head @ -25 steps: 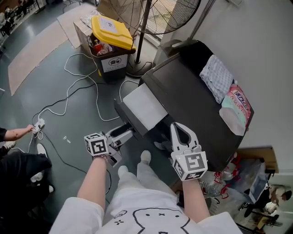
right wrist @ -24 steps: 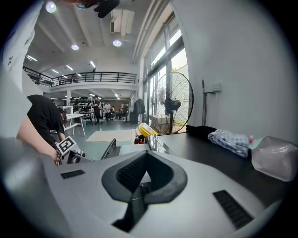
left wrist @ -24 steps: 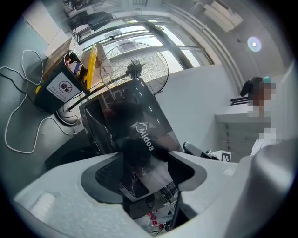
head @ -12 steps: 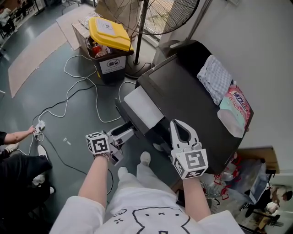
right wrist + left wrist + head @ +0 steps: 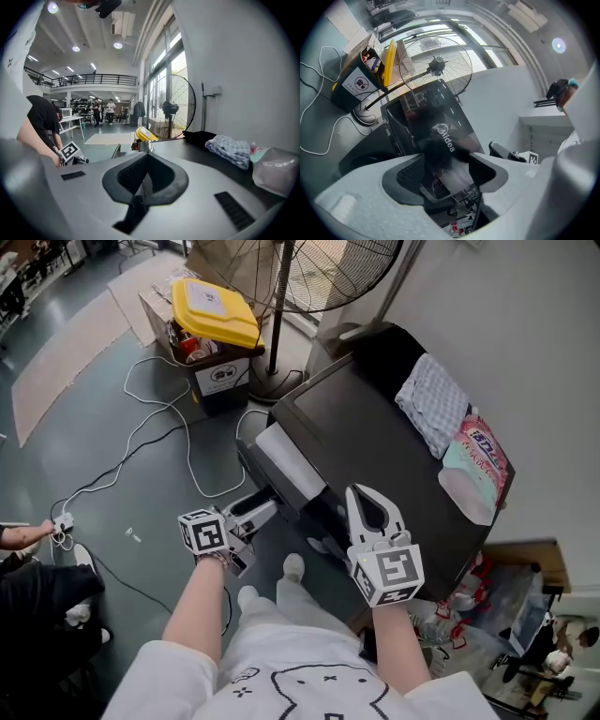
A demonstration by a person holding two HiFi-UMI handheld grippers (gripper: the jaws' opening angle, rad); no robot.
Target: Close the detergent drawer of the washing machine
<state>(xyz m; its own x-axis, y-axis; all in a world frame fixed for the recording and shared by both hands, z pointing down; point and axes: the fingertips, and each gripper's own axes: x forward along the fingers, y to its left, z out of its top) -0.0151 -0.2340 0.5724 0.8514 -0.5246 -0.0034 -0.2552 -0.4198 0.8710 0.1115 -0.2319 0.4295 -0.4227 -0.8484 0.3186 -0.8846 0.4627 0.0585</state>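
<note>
The black washing machine (image 5: 394,474) stands in front of me in the head view, its glossy front with a logo (image 5: 446,138) filling the left gripper view. A white-topped detergent drawer (image 5: 289,460) sticks out of its front at the left. My left gripper (image 5: 251,513) is low beside the drawer's front end, jaws open and empty (image 5: 440,171). My right gripper (image 5: 362,495) hovers over the machine's front edge, to the right of the drawer. It is shut on nothing (image 5: 145,161).
A yellow-lidded bin (image 5: 210,313) and a standing fan's base (image 5: 272,382) are on the floor beyond the machine. White cables (image 5: 155,418) trail across the floor at left. A checked cloth (image 5: 433,401) and a plastic bag (image 5: 476,474) lie on the machine's top.
The head view has drifted a little. Both grippers keep nearly the same places beside the drawer and the machine.
</note>
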